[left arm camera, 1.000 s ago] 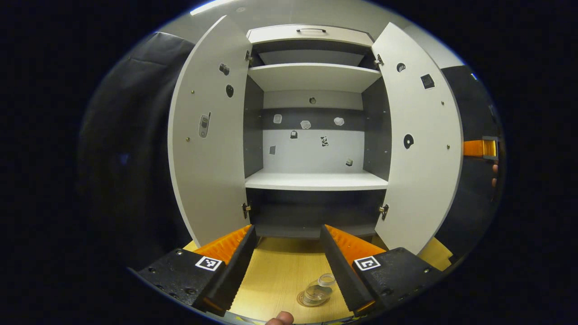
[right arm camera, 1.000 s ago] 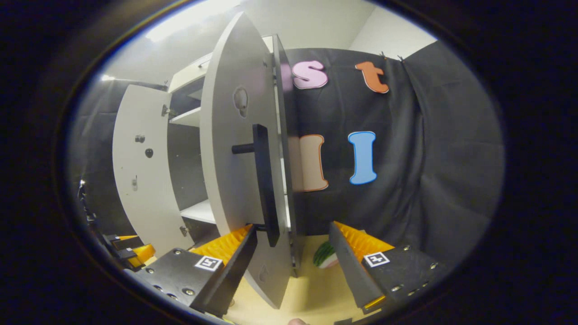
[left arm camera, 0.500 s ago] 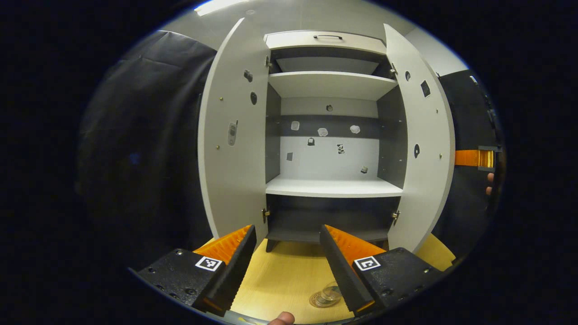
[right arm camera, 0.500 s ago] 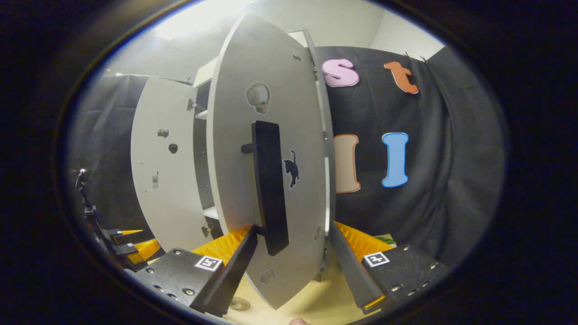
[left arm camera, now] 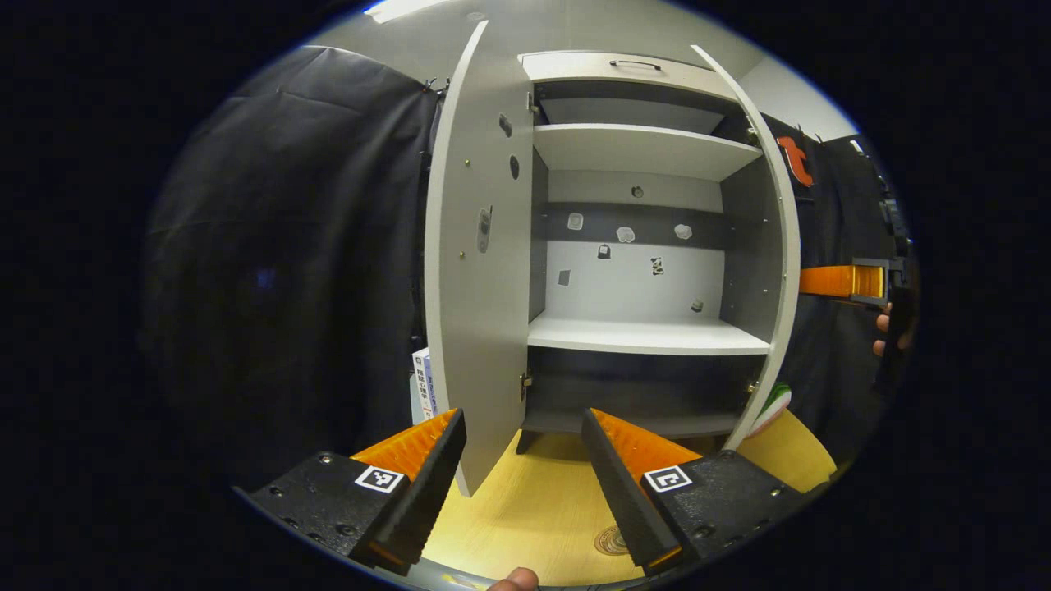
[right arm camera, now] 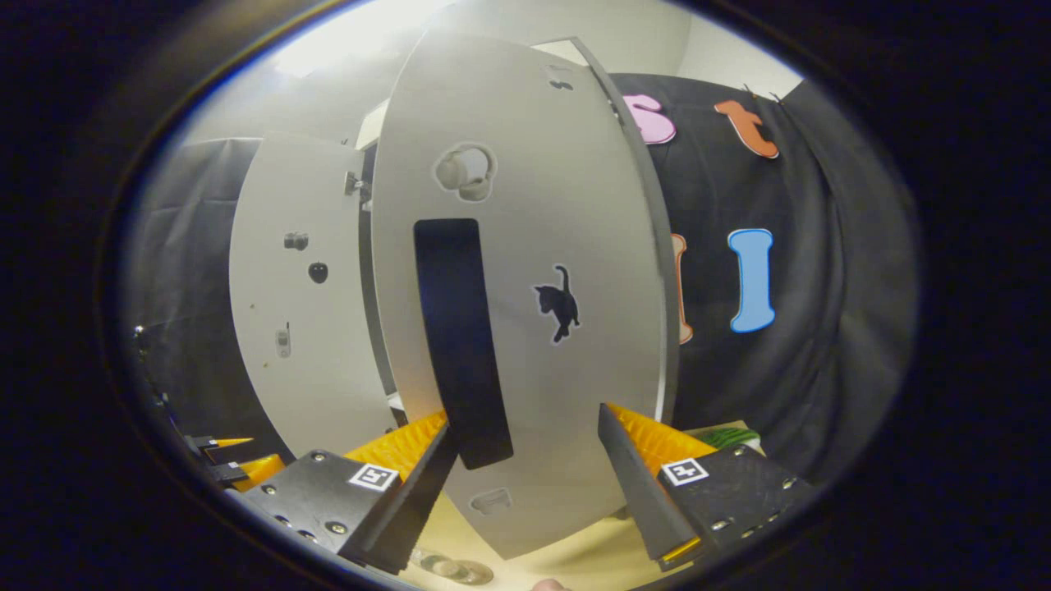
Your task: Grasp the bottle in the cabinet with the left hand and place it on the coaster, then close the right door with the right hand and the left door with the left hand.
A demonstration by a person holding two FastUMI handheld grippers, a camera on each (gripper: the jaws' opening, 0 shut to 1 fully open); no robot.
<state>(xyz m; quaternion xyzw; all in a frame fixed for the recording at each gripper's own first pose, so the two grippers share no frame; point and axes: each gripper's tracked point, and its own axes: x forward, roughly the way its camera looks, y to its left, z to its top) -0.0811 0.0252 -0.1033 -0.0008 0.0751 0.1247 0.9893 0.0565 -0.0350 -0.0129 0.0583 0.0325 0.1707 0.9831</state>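
The white cabinet (left arm camera: 649,335) stands on the wooden table with bare shelves. Its left door (left arm camera: 480,271) is wide open; its right door (left arm camera: 784,246) shows nearly edge-on, partly swung in. My left gripper (left arm camera: 523,419) is open and holds nothing, low in front of the left door. The round coaster (left arm camera: 612,540) peeks out beside its right finger. In the right gripper view the right door's outer face (right arm camera: 534,328) with its black handle (right arm camera: 460,345) is close ahead. My right gripper (right arm camera: 527,417) is open at the handle's lower end. The clear bottle (right arm camera: 447,566) stands on the coaster below.
The right gripper (left arm camera: 854,281) and the hand holding it show past the right door's edge. A white box (left arm camera: 423,382) stands behind the left door. A green and white object (left arm camera: 776,402) lies right of the cabinet's foot. Black cloth hangs on both sides.
The right door has swung inward, and my right gripper has come round to face its outer side. My left gripper has shifted left, so the bottle has slid behind its right finger.
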